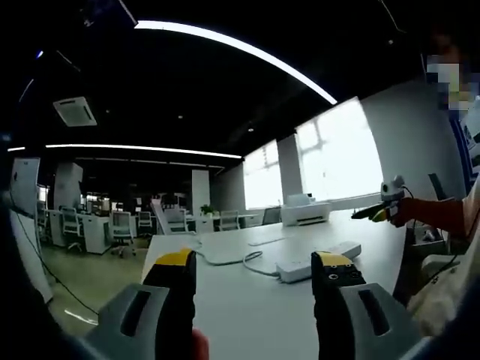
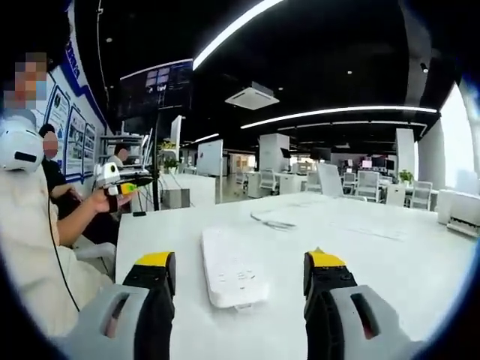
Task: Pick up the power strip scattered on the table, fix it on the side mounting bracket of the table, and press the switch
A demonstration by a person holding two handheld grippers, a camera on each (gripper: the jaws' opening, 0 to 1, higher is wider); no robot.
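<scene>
Here, white power strip (image 2: 231, 274) lies flat on white table (image 2: 390, 255), cable (image 1: 225, 259) trailing off behind it. Right gripper (image 2: 240, 274) hovers low, jaws spread wide, strip between them, untouched. Left gripper (image 1: 255, 271) also wide apart, empty, strip (image 1: 319, 261) just ahead toward right jaw. White printer (image 1: 304, 211) at far table edge

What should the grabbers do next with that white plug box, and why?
Probably lower the right gripper onto the power strip. It lies flat on the table, untouched, right between the open jaws. The left gripper is also open, farther away.
</scene>
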